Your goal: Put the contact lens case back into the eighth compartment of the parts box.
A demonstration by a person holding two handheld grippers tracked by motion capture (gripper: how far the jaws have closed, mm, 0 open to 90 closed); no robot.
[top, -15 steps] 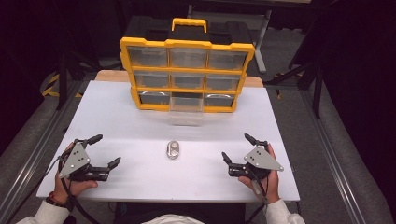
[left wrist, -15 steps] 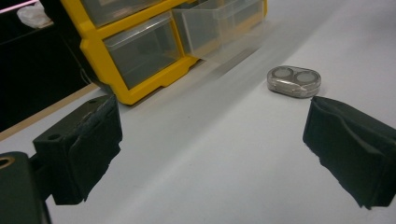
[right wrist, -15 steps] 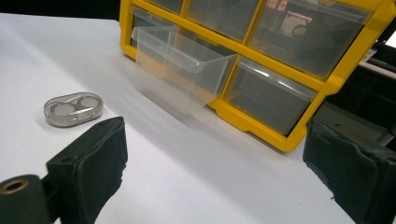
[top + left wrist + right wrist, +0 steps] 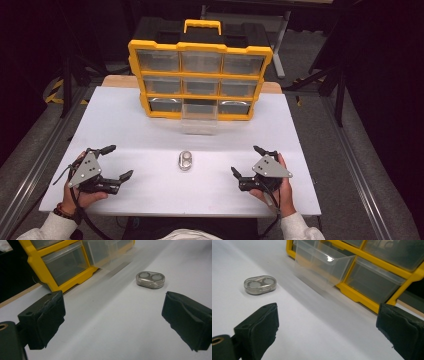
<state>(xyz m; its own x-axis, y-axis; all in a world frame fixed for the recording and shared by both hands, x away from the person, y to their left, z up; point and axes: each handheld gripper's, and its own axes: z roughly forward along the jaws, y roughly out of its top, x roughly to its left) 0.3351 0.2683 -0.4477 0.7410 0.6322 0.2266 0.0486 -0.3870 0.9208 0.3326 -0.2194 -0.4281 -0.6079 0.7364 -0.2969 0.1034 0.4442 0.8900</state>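
Waiting at the near edge of the counter (image 4: 125, 130) with both tools apart and holding nothing.

The left tool (image 4: 116, 162) and right tool (image 4: 246, 161) rest well apart on either side of the small clear case (image 4: 185, 160), which lies flat mid-counter between them, untouched. Beyond it, the yellow drawer organiser (image 4: 200, 80) stands upright with its bottom-middle clear drawer (image 4: 199, 120) pulled out toward the case, probably ready to receive it.
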